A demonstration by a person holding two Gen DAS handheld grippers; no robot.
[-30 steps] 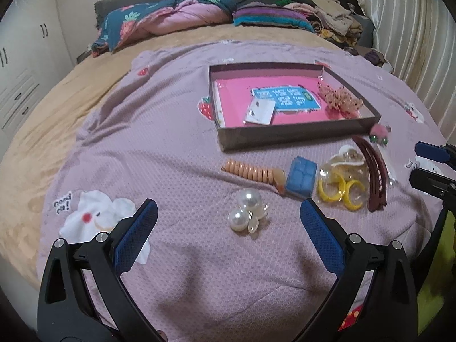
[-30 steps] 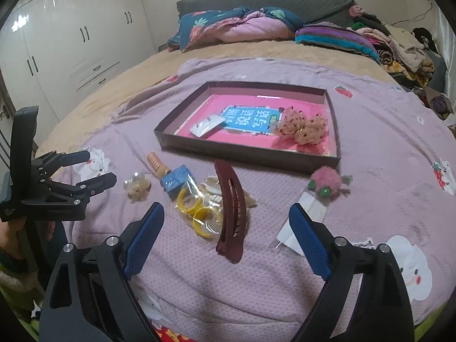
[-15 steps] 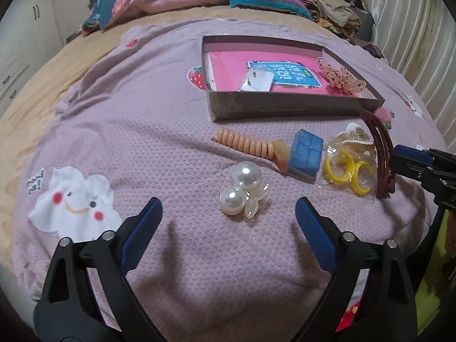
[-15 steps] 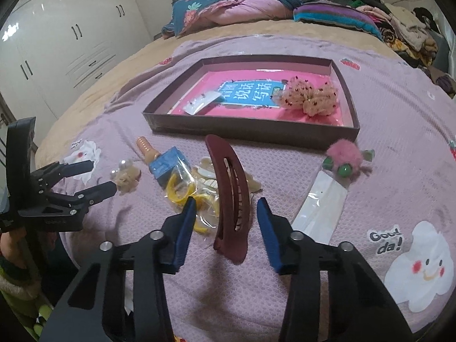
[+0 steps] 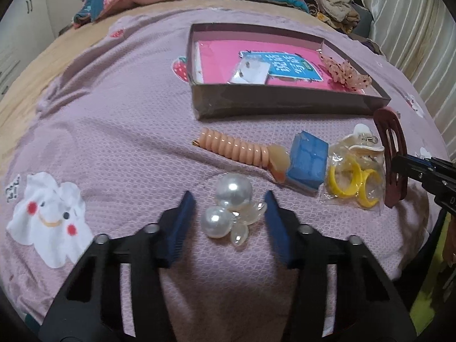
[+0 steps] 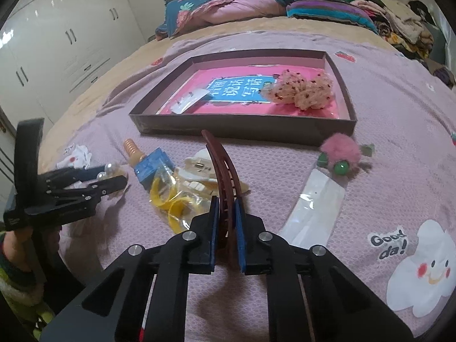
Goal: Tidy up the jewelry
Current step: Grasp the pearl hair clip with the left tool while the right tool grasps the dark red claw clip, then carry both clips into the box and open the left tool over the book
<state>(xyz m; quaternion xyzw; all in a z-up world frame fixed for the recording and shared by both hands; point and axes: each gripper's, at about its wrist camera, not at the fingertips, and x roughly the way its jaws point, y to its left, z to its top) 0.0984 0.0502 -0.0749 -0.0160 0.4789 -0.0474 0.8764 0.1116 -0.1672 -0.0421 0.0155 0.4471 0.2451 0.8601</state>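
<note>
On the bed's purple blanket (image 5: pixel 119 131), just before the brown tray (image 6: pixel 248 126), the right claw (image 6: pixel 226 222) is clamped tight on the near end of the dark red hair clip (image 6: pixel 221 165). The clip looks stiff, light plastic; held at one end it may swing. The left claw (image 5: pixel 229 216) is closing around the pearl ornament (image 5: pixel 228 211), pads not yet touching. The pearls look smooth, round and slippery, so a grip across the middle seems safest.
</note>
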